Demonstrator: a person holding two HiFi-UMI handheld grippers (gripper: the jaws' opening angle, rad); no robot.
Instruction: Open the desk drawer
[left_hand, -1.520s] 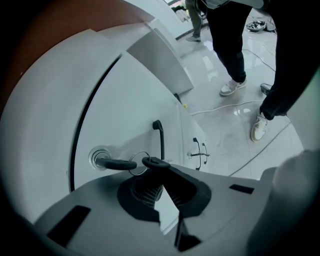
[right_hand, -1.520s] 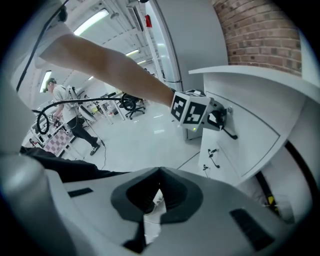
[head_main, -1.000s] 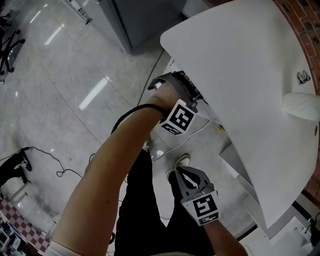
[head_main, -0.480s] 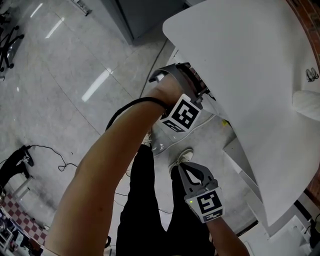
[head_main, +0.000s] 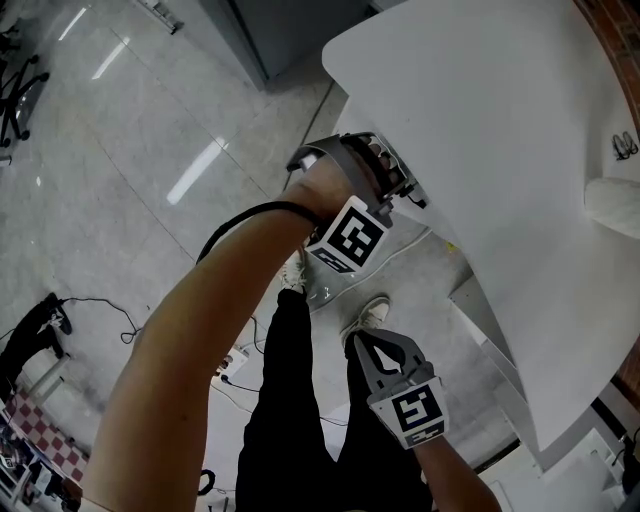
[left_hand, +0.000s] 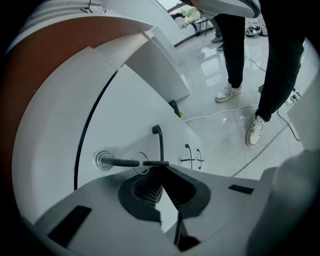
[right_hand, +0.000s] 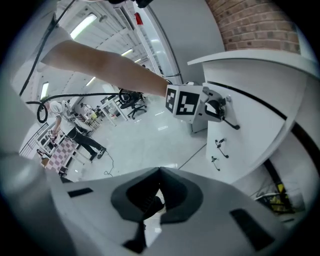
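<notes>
Two claws are seen, one in each of the person's hands, and each carries one cube with square markers. The left claw (left_hand: 159, 167) is held against the white drawer front (left_hand: 135, 110), which sits beneath the overhanging edge of the white surface (head_main: 500, 150). Its two jaws are brought together at their tips, and there they are clamped on the thin dark handle (left_hand: 125, 162) of the drawer. This handle is one bar, fixed at one round mount on its left end and bent upward at its right end. One thin ring is seen around the bar, just left of the jaw tips. Farther along the same white front, two smaller handles (left_hand: 187, 152) are counted, set just beside each other. The right claw (right_hand: 159, 172) is held lower and nearer the person, well apart from the drawer. Its jaws are closed together, and nothing is gripped between them. From the right gripper view the left claw is seen at the drawer front, with the handle jutting out below it. Two legs in black trousers and two white shoes (left_hand: 227, 92) are seen on the glossy floor (head_main: 150, 120). One pale cable (left_hand: 220, 114) is laid across the floor near the shoes.
</notes>
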